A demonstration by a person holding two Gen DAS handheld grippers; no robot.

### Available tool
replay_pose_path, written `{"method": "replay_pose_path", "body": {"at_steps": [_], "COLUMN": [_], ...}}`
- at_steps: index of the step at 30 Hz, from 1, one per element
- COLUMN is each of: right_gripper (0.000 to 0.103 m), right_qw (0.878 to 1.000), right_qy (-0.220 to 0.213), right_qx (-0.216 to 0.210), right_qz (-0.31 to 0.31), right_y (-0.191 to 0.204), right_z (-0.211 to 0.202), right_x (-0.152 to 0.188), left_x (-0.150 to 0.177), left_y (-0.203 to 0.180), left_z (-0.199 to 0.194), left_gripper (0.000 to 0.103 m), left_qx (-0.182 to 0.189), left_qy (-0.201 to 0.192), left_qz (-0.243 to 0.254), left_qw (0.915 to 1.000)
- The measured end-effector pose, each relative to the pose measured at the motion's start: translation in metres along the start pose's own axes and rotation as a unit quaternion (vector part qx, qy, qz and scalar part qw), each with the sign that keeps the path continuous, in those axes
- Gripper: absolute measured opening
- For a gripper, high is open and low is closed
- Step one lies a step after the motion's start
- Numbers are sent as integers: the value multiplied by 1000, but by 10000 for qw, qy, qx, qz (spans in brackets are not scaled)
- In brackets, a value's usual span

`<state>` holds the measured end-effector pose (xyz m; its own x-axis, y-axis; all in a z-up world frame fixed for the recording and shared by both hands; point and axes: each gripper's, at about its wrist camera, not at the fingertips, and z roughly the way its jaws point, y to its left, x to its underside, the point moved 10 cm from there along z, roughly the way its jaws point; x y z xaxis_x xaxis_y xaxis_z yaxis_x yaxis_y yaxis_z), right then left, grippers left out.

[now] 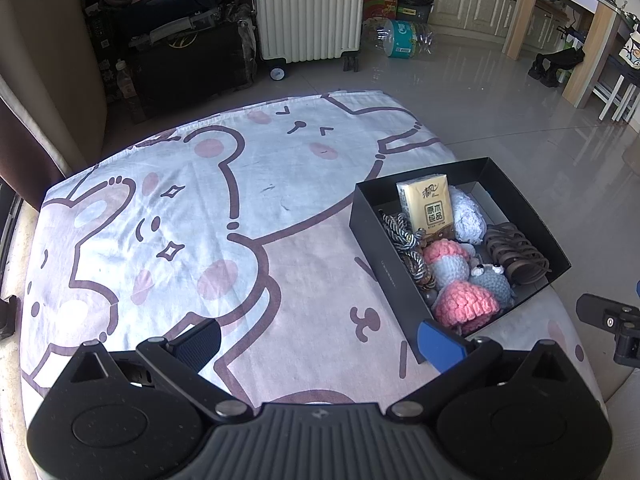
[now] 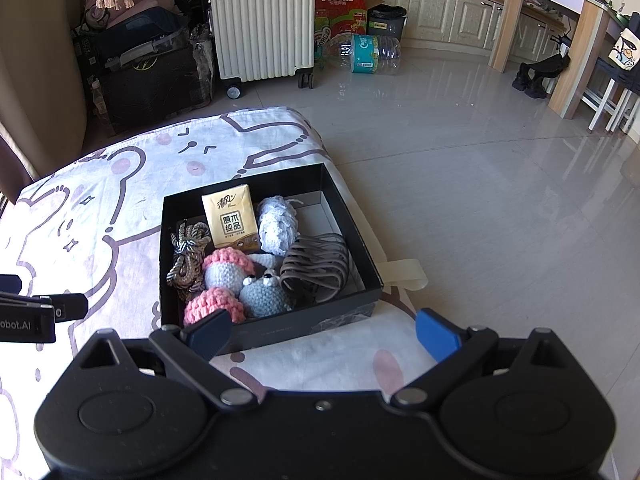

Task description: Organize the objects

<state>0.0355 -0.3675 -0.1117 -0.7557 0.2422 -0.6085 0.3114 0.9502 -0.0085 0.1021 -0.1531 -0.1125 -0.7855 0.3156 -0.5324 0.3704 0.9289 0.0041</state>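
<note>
A black open box [image 1: 384, 256] [image 2: 348, 216] sits on the cartoon-print sheet. Inside lie a tan tissue pack [image 1: 426, 208] [image 2: 231, 216], a coiled patterned cord [image 1: 404, 236] [image 2: 188, 252], pink crochet pieces [image 1: 466, 304] [image 2: 214, 302], a grey crochet toy with eyes [image 1: 490, 280] [image 2: 264, 294], a white crochet piece [image 1: 468, 216] [image 2: 276, 224] and a brown coiled cable [image 1: 516, 256] [image 2: 316, 266]. My left gripper [image 1: 320, 342] is open and empty, left of the box's near corner. My right gripper [image 2: 324, 334] is open and empty, just before the box's near wall.
The sheet [image 1: 180, 208] covers a low surface that ends at a tiled floor [image 2: 480, 168] on the right. A white suitcase [image 2: 262, 20], dark bags [image 2: 148, 64], a plastic bottle pack [image 2: 368, 54] and a wooden table [image 2: 580, 40] stand beyond.
</note>
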Motion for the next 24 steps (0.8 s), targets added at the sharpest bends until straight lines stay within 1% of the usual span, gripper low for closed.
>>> {"method": "replay_pose_path", "body": {"at_steps": [24], "right_gripper": [100], "right_qw": [10000], "right_qy": [5], "right_qx": [7], "right_qz": [-7], "right_y": [-1], "right_z": [1], "right_x": [0], "left_x": [0], "left_y": [-3], "left_z": [0], "left_gripper": [103], "left_qx": [22], "left_qy": [-15], "left_qz": [31], "left_qw": [10000]}}
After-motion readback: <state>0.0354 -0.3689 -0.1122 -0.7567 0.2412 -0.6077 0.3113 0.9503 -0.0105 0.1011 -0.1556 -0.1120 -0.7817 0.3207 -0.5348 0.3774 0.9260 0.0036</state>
